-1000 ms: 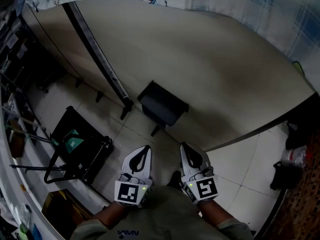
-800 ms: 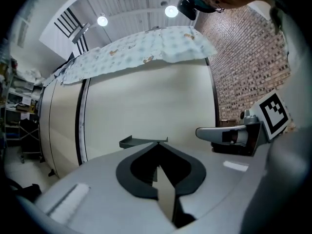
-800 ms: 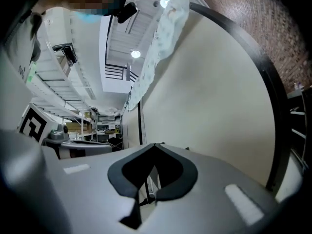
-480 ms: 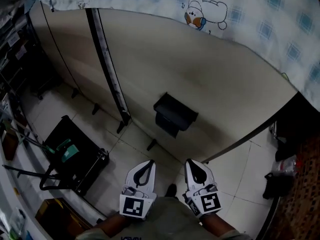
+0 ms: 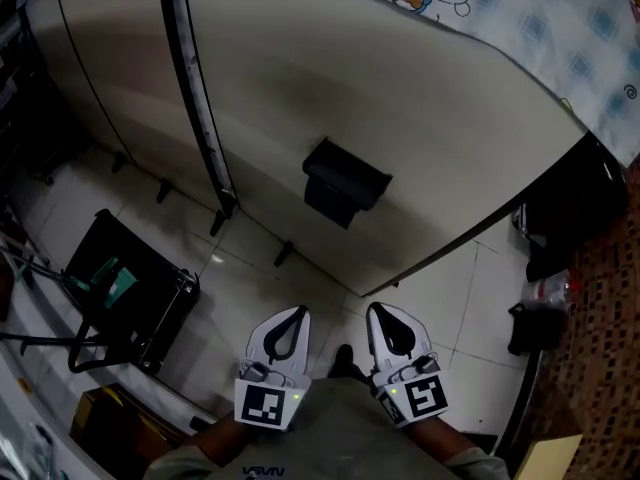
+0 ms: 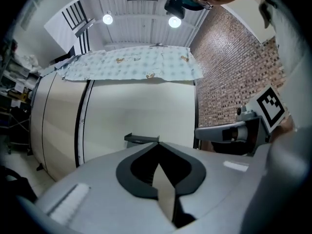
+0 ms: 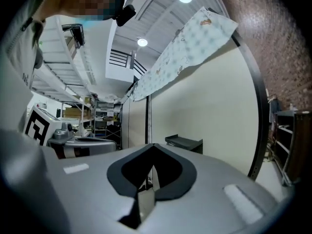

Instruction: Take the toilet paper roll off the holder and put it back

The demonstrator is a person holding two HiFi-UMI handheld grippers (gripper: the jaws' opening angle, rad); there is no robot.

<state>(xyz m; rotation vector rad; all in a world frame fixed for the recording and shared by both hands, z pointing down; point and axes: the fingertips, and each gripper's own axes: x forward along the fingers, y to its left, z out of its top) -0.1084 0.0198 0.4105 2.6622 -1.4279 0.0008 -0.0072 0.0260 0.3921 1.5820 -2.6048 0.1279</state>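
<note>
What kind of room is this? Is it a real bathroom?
Probably a workshop or lab with a mock bathroom wall. A black holder hangs on a beige panel standing on small feet, cluttered storage shelves stand nearby, and a cartoon cloth drapes over the panel's top.

Colours and patterns across the scene.
Beige partition, centre, with a black vertical strip; black holder; pale blue checked cloth with cartoon prints, upper right; white tiled floor; red-brown brick wall, right.
</note>
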